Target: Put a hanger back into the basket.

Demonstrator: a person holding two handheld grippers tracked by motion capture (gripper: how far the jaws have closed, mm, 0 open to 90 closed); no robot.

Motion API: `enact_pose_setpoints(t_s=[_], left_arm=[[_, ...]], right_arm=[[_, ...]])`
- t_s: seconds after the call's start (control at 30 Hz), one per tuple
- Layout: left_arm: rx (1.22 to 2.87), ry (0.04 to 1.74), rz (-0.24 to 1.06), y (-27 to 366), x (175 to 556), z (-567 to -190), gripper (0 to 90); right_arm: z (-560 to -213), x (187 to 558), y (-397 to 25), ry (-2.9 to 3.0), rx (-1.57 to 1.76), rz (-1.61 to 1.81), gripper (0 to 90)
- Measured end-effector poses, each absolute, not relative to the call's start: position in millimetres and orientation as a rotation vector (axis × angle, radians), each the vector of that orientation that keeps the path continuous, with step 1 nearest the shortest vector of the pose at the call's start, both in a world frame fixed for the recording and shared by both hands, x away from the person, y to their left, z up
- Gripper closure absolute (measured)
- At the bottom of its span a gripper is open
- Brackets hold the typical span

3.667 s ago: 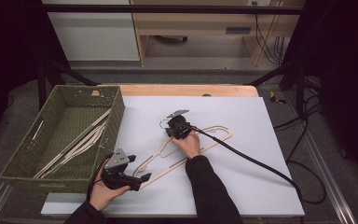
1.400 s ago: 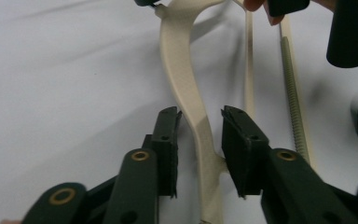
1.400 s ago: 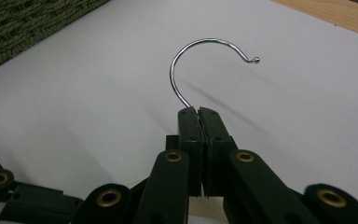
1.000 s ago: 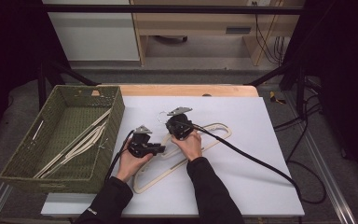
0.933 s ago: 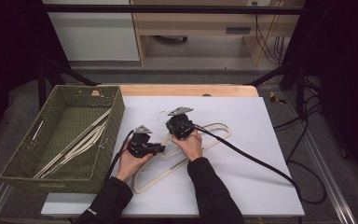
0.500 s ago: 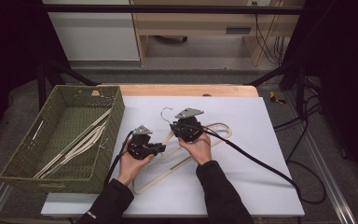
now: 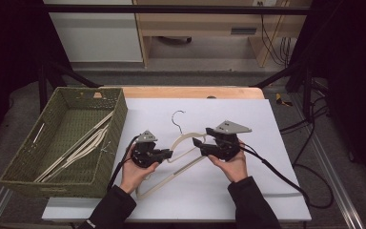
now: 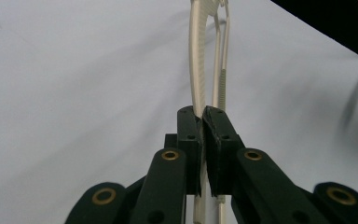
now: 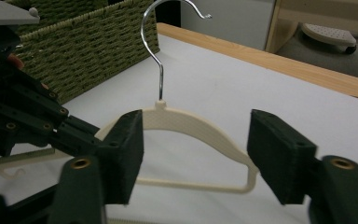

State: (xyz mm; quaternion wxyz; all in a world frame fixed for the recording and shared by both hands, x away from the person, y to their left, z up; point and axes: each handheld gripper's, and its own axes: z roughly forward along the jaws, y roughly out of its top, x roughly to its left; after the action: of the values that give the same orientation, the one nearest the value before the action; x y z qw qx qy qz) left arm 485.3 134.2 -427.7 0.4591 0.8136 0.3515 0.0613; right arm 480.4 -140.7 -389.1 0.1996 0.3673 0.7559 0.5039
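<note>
A cream plastic hanger (image 7: 185, 139) with a metal hook (image 7: 174, 119) is held tilted above the white table (image 7: 248, 109). My left gripper (image 7: 168, 154) is shut on its left shoulder arm; in the left gripper view the jaws (image 8: 201, 119) pinch the cream arm (image 8: 195, 70). My right gripper (image 7: 198, 145) stands open at the hanger's right side. In the right gripper view its pads (image 9: 126, 144) stand wide apart, with the hanger (image 9: 191, 123) just beyond them and untouched. A second cream hanger (image 7: 164, 181) lies flat on the table under my hands.
A green woven basket (image 7: 119, 119) at the table's left holds several cream hangers (image 7: 83, 145). The right gripper's black cable (image 7: 279, 176) trails over the table's right front. A wooden strip (image 7: 190, 92) runs along the far edge.
My left gripper came from the front left and closed on the hanger. My right gripper has let go and moved right. The hanger now stands lifted with its hook up.
</note>
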Motion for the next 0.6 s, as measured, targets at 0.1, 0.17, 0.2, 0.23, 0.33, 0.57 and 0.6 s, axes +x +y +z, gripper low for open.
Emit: enact_pose_setpoints(t_s=[0.1,0.17,0.2,0.23,0.33,0.57,0.6], left_arm=[[2.005,0.835,0.149,132,480,-425,85.8],[2.006,0.816,0.143,130,477,-423,86.2],[2.006,0.801,0.138,130,475,-422,86.5],[2.005,0.794,0.131,129,473,-422,86.7],[2.004,0.770,0.134,126,468,-421,87.2],[2.018,0.727,0.214,126,455,-413,87.5],[2.018,0.728,0.223,127,454,-413,87.5]], right_arm=[[-393,470,-155,2.091,1.034,1.418,22.4],[-396,465,-164,2.079,1.032,1.423,18.7],[-397,462,-168,2.075,1.036,1.439,17.1],[-398,460,-173,2.072,1.052,1.446,16.4],[-399,456,-183,2.056,1.077,1.463,14.0],[-402,447,-196,2.059,1.106,1.442,9.1],[-402,445,-198,2.074,1.083,1.424,8.2]])
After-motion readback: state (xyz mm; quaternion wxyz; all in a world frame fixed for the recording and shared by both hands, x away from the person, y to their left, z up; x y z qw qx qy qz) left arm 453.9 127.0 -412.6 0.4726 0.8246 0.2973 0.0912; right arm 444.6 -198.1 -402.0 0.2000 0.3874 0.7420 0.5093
